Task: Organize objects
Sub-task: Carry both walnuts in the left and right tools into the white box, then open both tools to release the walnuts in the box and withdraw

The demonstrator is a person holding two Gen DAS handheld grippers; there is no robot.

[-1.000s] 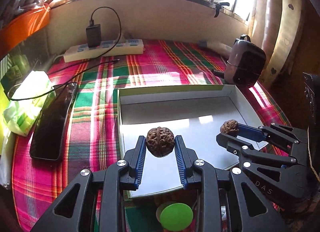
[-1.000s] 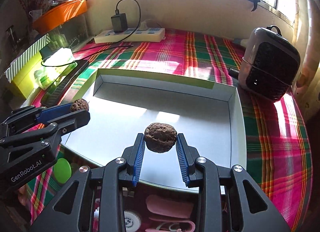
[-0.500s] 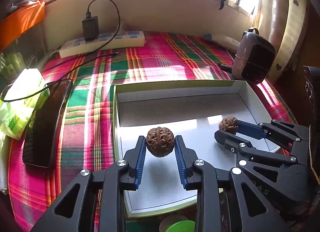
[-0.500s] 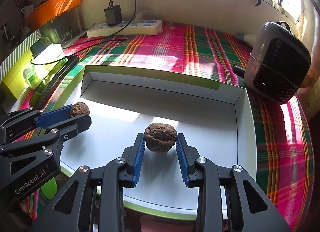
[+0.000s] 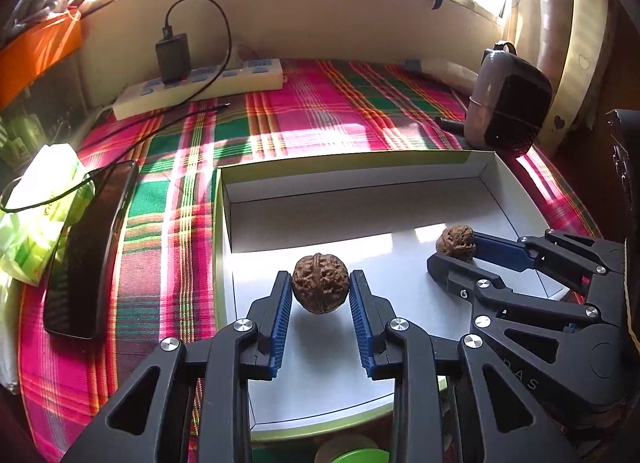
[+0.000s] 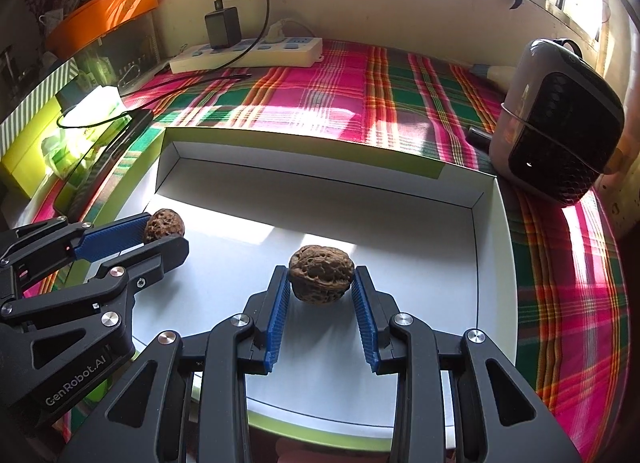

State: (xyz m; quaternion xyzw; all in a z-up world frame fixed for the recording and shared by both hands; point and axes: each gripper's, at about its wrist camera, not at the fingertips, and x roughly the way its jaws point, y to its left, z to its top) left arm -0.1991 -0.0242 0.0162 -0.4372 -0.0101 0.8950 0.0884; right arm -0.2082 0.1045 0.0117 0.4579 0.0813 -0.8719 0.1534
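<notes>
So my left hand-held gripper (image 5: 320, 291) is clamped on a walnut (image 5: 320, 283), blue pads squeezing it from both sides, and it's hanging over the near left part of the white box (image 5: 360, 183). My right hand-held gripper (image 6: 322, 283) is doing the same thing with a second walnut (image 6: 322, 273), pinched between its pads over the middle of the box floor, toward the near edge. From each camera I can see the other gripper poking in from the side with its nut at the tip.

The box itself sits on the plaid-covered counter (image 5: 320, 119) and I can't see anything lying in it besides the shadows. So as far as I can tell, the pick-up part is done for both nuts and the drop-off isn't: neither one is resting on the box floor yet. I'd guess what's left is lowering and letting go.

Around the box: a phone (image 5: 88, 247) off the left edge, a power strip (image 5: 208, 83) along the far edge, a small heater (image 6: 560, 131) at the far right corner.
</notes>
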